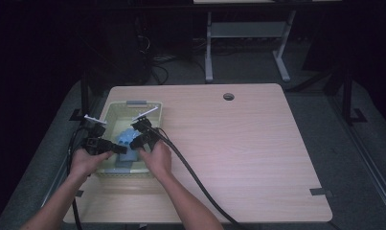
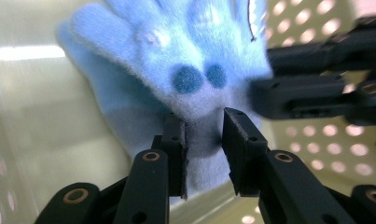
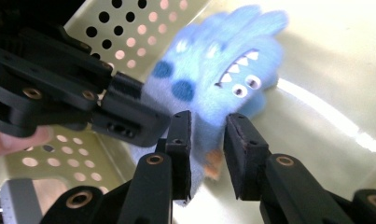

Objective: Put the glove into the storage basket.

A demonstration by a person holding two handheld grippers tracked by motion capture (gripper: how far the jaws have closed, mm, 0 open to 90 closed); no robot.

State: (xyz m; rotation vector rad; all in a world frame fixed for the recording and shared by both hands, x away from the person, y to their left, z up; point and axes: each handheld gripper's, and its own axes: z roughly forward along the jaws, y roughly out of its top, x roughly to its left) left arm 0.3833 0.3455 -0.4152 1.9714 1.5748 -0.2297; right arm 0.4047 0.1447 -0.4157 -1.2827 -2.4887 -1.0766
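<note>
Both grippers' fingers, left (image 2: 205, 140) and right (image 3: 207, 140), stand spread astride the blue glove (image 2: 185, 70) in the basket (image 1: 110, 111).

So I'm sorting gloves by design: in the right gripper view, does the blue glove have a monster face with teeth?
Yes, the glove shows two round eyes and a row of white pointed teeth.

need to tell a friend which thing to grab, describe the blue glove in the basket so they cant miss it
On the wooden table, look in the pale perforated basket near its left edge. Between the two hand-held grippers lies a fuzzy light blue glove. It stands out by its monster face: googly eyes, a jagged white-toothed mouth and dark blue spots.
</note>
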